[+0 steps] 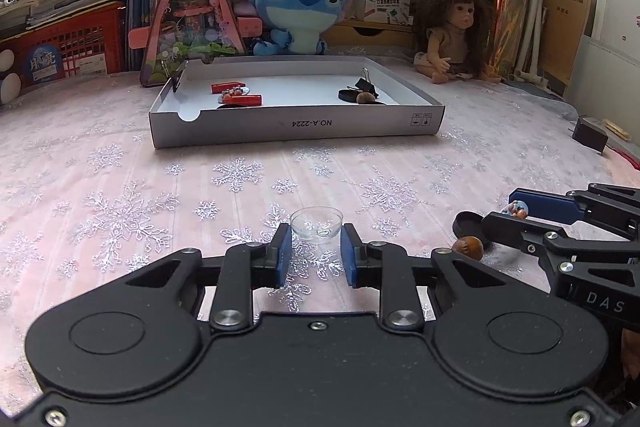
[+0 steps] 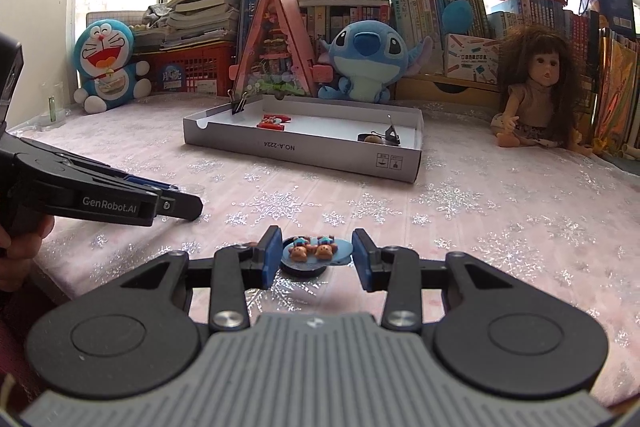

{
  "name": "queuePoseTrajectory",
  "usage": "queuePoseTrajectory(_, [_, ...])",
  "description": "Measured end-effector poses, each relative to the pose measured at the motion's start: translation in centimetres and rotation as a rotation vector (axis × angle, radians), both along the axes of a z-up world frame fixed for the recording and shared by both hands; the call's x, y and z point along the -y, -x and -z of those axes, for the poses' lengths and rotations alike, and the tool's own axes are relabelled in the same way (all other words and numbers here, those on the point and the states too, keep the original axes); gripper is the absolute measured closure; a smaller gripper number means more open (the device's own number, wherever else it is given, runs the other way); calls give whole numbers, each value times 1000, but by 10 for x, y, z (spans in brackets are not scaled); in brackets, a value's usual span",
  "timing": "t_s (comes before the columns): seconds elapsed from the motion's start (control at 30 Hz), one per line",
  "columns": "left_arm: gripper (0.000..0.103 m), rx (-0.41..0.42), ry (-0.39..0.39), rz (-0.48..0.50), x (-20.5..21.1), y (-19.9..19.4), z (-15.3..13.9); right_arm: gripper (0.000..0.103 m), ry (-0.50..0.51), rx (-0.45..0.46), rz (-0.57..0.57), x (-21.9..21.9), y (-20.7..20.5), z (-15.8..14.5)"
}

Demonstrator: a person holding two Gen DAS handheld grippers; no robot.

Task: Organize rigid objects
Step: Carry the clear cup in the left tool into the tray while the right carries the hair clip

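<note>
A clear plastic suction cup (image 1: 317,225) lies on the snowflake cloth between the tips of my left gripper (image 1: 316,251), which is open around it. My right gripper (image 2: 316,259) is open around a blue oval charm with two small bears (image 2: 316,247), which sits on a black round disc (image 2: 303,270). In the left wrist view the right gripper (image 1: 504,213) enters from the right, beside the black disc (image 1: 466,223) and a brown nut (image 1: 468,247). A shallow white box (image 1: 296,125) farther back holds red pieces (image 1: 228,87), a black binder clip (image 1: 366,85) and small bits.
Plush toys (image 2: 364,59), a doll (image 2: 532,91), a pink triangular house (image 1: 192,15), red baskets and rows of books line the back. A black adapter (image 1: 590,135) lies at the right edge. My left gripper (image 2: 176,205) shows at the left in the right wrist view.
</note>
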State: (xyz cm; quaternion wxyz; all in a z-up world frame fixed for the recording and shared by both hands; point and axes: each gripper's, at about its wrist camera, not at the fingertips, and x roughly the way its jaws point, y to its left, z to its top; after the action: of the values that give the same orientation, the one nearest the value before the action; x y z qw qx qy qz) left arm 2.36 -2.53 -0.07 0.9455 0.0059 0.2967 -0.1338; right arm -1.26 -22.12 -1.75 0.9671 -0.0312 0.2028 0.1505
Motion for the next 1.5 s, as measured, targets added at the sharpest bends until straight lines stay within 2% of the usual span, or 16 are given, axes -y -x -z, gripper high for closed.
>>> queuePoseTrajectory(0.83, [79, 19, -4, -36, -6, -6, -7, 60, -46, -31, 91, 11, -19, -4])
queuePoseTrajectory(1.13, [79, 25, -1, -91, -19, -23, -20, 60, -63, -44, 130, 17, -34, -12])
queuePoseTrajectory(1.3, [79, 42, -21, -107, -22, -35, -30, 60, -77, -68, 143, 22, -50, -18])
queuePoseTrajectory(1.5, [79, 31, -6, -137, -29, -57, -38, 60, -89, -80, 154, 24, -72, -26])
